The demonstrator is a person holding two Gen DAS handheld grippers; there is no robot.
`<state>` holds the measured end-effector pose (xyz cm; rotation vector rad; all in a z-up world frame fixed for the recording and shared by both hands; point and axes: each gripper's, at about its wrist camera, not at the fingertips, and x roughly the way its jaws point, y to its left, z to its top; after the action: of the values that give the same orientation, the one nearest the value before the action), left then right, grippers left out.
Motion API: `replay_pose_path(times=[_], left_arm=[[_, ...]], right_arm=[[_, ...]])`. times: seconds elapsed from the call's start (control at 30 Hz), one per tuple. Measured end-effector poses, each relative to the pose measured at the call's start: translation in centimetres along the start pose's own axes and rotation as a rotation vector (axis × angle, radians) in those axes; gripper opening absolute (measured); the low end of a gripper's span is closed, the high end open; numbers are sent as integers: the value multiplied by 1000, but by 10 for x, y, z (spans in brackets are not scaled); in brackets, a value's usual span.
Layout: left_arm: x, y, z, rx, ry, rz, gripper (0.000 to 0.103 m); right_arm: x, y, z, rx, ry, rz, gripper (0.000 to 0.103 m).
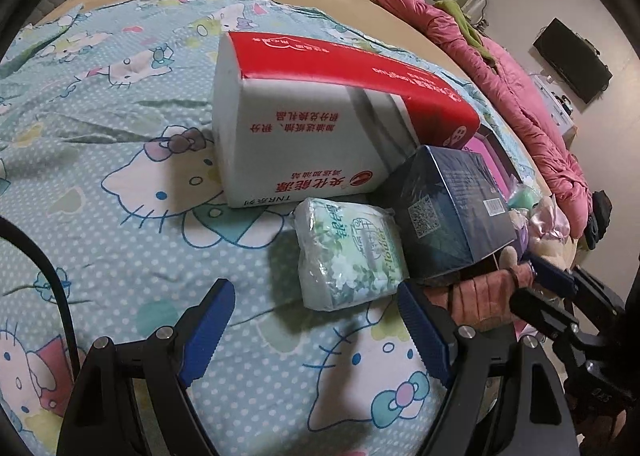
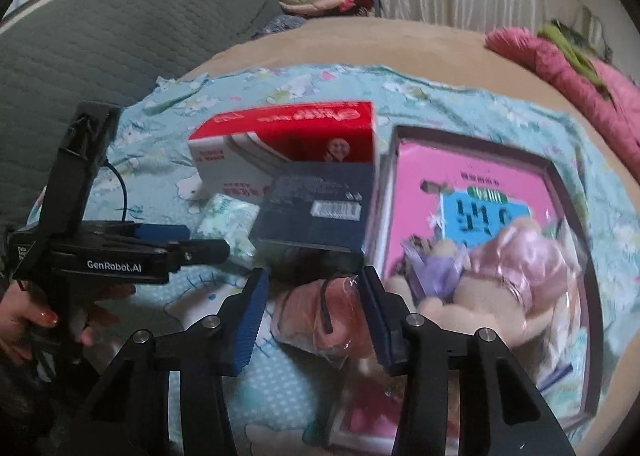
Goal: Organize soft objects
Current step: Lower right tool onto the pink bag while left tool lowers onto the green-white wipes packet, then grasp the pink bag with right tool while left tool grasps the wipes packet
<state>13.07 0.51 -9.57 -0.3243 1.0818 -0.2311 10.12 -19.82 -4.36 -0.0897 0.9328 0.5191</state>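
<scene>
My left gripper (image 1: 316, 324) is open and empty above the bed sheet, just short of a green floral tissue pack (image 1: 348, 256), which also shows in the right wrist view (image 2: 230, 222). My right gripper (image 2: 316, 316) is open, its fingers either side of a pinkish-brown soft item in clear wrap (image 2: 320, 316); contact is unclear. The same item shows in the left wrist view (image 1: 484, 296). A pink-haired plush doll (image 2: 508, 276) lies in the pink box lid (image 2: 460, 176). The right gripper shows in the left view (image 1: 556, 288).
A red and white tissue box (image 1: 320, 116) and a dark blue box (image 1: 448, 208) stand behind the pack. A pink quilt (image 1: 520, 96) lies along the bed's right side. A grey cushion (image 2: 100, 56) is at the left. The Hello Kitty sheet (image 1: 100, 156) covers the bed.
</scene>
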Motion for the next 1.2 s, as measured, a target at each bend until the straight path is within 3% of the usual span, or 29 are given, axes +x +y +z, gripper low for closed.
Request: replay_pose_path(times=[0.23, 0.43, 0.5, 0.63, 0.73, 0.83, 0.93, 1.2], left_arm=[[4, -5, 1, 19, 2, 20, 83], [9, -9, 2, 18, 4, 14, 86], [11, -9, 4, 16, 4, 10, 86], [13, -11, 6, 19, -2, -6, 85], [15, -12, 6, 9, -4, -47, 79], [18, -13, 7, 9, 0, -64, 77], [19, -12, 10, 5, 2, -89, 76], [24, -8, 18, 10, 12, -106, 59]], right_arm=[[14, 1, -2, -90, 69, -27, 49], [19, 9, -5, -123, 66, -20, 49], [14, 8, -6, -88, 46, 36, 33], [20, 25, -16, -131, 95, 81, 30], [27, 29, -18, -106, 125, 123, 30], [26, 34, -18, -170, 103, 80, 34], [24, 38, -18, -207, 108, 94, 58], [33, 87, -35, -600, 115, 3, 64]])
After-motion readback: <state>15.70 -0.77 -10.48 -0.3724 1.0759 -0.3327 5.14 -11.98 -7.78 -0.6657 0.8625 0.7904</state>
